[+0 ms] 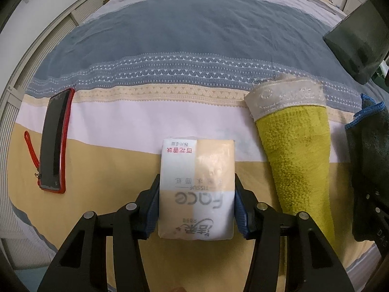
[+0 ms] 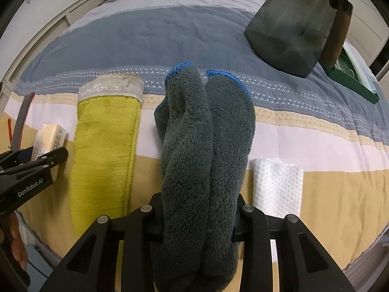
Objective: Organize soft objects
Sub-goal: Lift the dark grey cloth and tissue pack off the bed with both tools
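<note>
On the striped bed cover (image 1: 194, 48), both hands are mid pick-up, w/ the right gripper (image 2: 198, 221) squeezed on the folded gray cloth (image 2: 206, 146) & the left gripper (image 1: 197, 206) pinching the tissue pack (image 1: 197, 187), so next is prob. lifting both clear; only the right view shows the white paper towel (image 2: 277, 187), only the left the whole phone (image 1: 54, 141).

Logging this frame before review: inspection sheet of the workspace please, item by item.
Surface: striped bedspread, wrinkled.
Job's things: tissue pack; yellow-green towel; grey fleece cloth, blue-edged; white folded cloth.
Clutter: phone in red case with strap; dark bin; green tray.
Grippers: left gripper clamps the tissue pack; right gripper clamps the grey fleece cloth.
Cables: nothing seen.
Surroundings: pale slatted panel beside the bed.
</note>
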Tool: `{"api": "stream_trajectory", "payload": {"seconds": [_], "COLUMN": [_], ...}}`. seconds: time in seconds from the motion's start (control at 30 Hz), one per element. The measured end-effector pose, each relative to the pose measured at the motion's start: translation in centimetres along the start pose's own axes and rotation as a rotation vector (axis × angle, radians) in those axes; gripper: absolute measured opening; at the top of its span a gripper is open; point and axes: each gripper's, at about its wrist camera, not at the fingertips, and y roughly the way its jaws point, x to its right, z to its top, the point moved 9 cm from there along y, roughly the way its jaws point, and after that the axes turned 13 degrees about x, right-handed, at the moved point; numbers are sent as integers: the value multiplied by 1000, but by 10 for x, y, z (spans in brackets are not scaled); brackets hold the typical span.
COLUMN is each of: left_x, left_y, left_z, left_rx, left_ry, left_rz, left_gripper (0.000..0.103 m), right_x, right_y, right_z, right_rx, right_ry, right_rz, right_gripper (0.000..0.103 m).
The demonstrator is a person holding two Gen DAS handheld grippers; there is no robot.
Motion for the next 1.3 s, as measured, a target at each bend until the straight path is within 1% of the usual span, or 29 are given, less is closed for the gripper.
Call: {"api": "stream_trajectory", "payload": {"seconds": [0.17,0.47,0.57,0.8,1.03,1.3], "left_x": [-6,-6,-14,-12,-10,-10], "left_y": [-3,-20,-22,-48,-60,-68], "left_z": [13,12,18,22,29,35], "left_rx": [12,29,36,65,77,88], "left_ry": [-8,-15,-17,-16,-19,-24], "left_rz": [7,35,46,76,94,102], "left_gripper": [46,46,46,46,46,46], "right_x": [3,8,7,5,9,5], "right_y": [-9,-28,-38,-55,-67,-70], "right_z": [8,19,22,30,30,29], "right_rx": [12,49,60,94,114,126], "right_ry": [8,18,16,27,24,15], "right_rz": [7,28,39,83,114,119], "right_gripper": [32,32,32,32,32,32]}}
